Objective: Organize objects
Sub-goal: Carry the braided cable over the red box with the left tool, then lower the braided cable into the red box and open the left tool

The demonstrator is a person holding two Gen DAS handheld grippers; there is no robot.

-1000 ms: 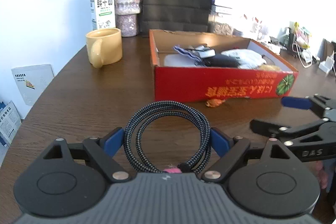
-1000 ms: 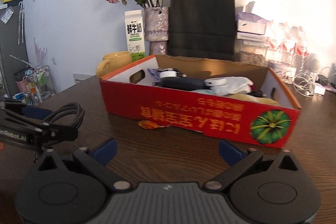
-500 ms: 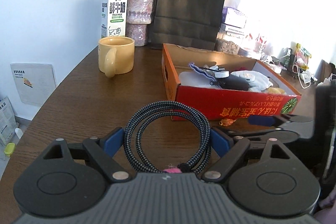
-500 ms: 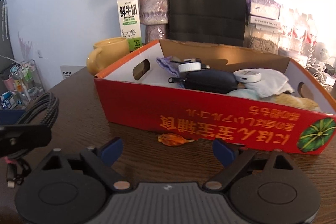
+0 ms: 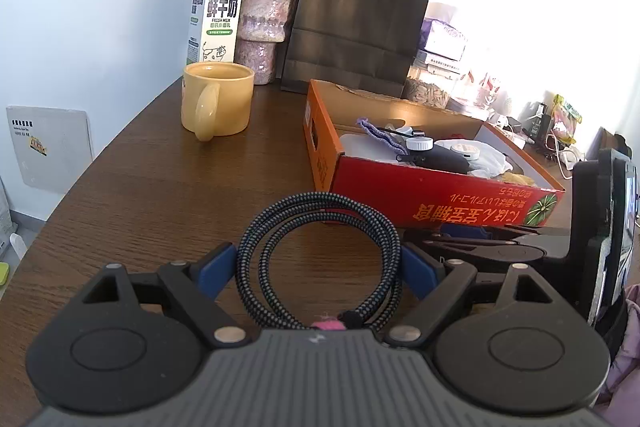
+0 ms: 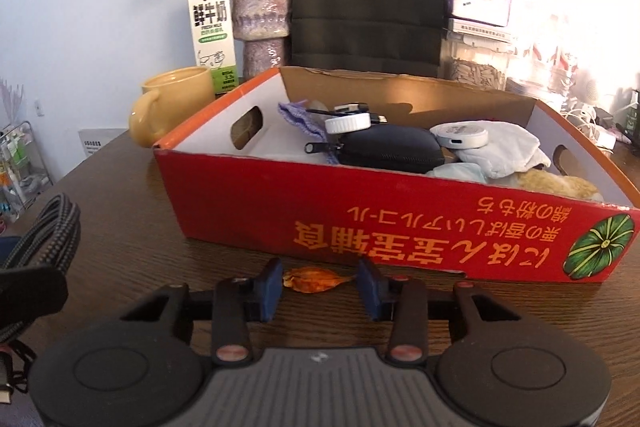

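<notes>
Left tongs (image 5: 316, 269) grasp coiled cable (image 5: 318, 255) – light, floppy, hold across coil. Right tongs (image 6: 320, 285) just been closing round dried leaf (image 6: 314, 279) on bench (image 6: 120, 211) by red box (image 6: 400, 227); pads not touching yet – brittle, pinch gently mid-body.

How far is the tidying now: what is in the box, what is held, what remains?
Done: a black pouch and small items lie in the red box. In hand: the left hand-held gripper holds a coiled braided cable. Left: the orange wrapper on the table, between the right hand-held gripper's closing, untouching pads.
</notes>
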